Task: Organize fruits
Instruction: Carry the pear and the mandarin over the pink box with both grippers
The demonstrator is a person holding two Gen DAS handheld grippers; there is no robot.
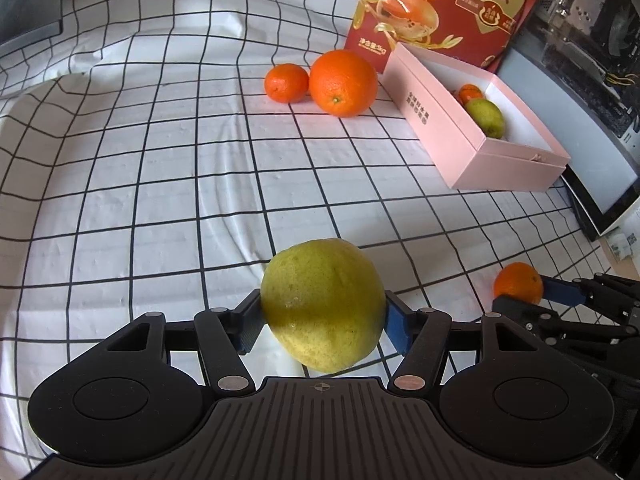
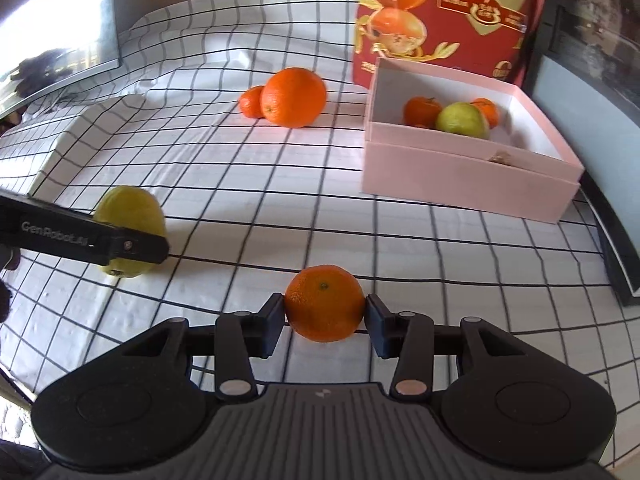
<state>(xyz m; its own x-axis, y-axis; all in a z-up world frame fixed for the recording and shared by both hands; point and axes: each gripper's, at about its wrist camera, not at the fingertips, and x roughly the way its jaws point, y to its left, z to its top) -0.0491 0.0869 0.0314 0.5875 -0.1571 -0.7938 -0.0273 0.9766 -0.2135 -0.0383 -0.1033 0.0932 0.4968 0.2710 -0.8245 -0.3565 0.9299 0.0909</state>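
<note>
My left gripper [image 1: 324, 322] is shut on a yellow-green citrus fruit [image 1: 320, 304]; its blue pads press on both sides. From the right wrist view that fruit [image 2: 128, 208] sits just over the checked cloth. A small mandarin [image 2: 324, 302] is clamped between the pads of my right gripper [image 2: 325, 314], low over the cloth. An open pink box [image 2: 460, 176] stands at the right and holds a green pear [image 2: 462, 120] and some mandarins [image 2: 420, 110]. A large orange [image 2: 293, 97] and a small mandarin [image 2: 250, 102] lie together on the cloth at the back.
A tall red carton [image 2: 452, 12] stands right behind the pink box. A dark-framed screen [image 2: 592, 128] lines the right edge, another screen [image 2: 52, 28] the far left. The cloth rises over a flat block [image 2: 48, 148] at the left.
</note>
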